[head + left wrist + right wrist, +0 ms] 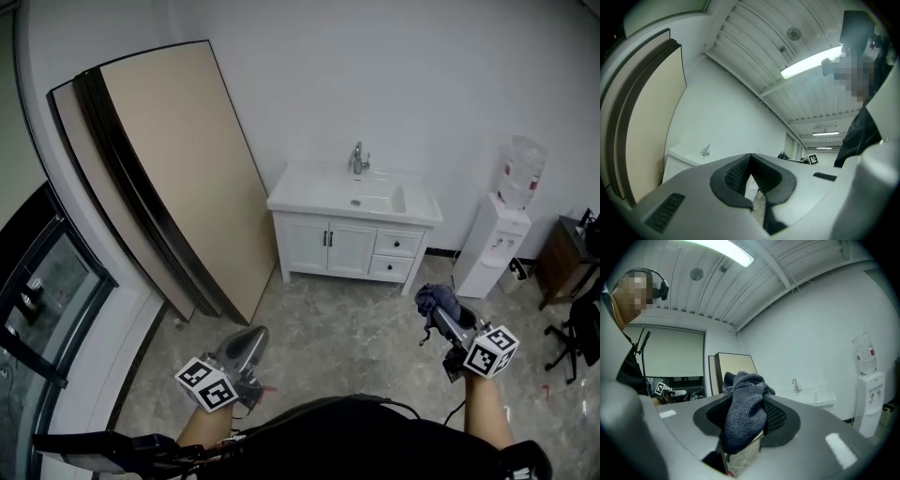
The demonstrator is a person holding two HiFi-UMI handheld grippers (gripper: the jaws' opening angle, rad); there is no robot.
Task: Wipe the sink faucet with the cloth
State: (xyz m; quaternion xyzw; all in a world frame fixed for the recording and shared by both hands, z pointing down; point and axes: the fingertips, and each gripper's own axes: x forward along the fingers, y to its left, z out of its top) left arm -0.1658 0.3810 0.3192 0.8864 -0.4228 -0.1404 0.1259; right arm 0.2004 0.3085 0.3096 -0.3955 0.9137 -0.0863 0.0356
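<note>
A chrome faucet [358, 158] stands at the back of a white sink [398, 202] on a white vanity cabinet [349, 249] against the far wall. It also shows small in the left gripper view as the faucet [707, 150] and in the right gripper view as the faucet [796, 386]. My right gripper [433, 309] is shut on a grey-blue knitted cloth [437, 300], which bunches up out of the jaws [744, 408]. My left gripper [247, 345] is shut with nothing in it; its tips meet [750, 156]. Both grippers are held low, well short of the vanity.
Large beige boards [178, 178] lean on the left wall beside the vanity. A white water dispenser [495, 239] stands right of it, then a dark wooden table [565, 255] and a chair base [567, 342]. A glass door [42, 291] is at far left. Marbled floor lies between.
</note>
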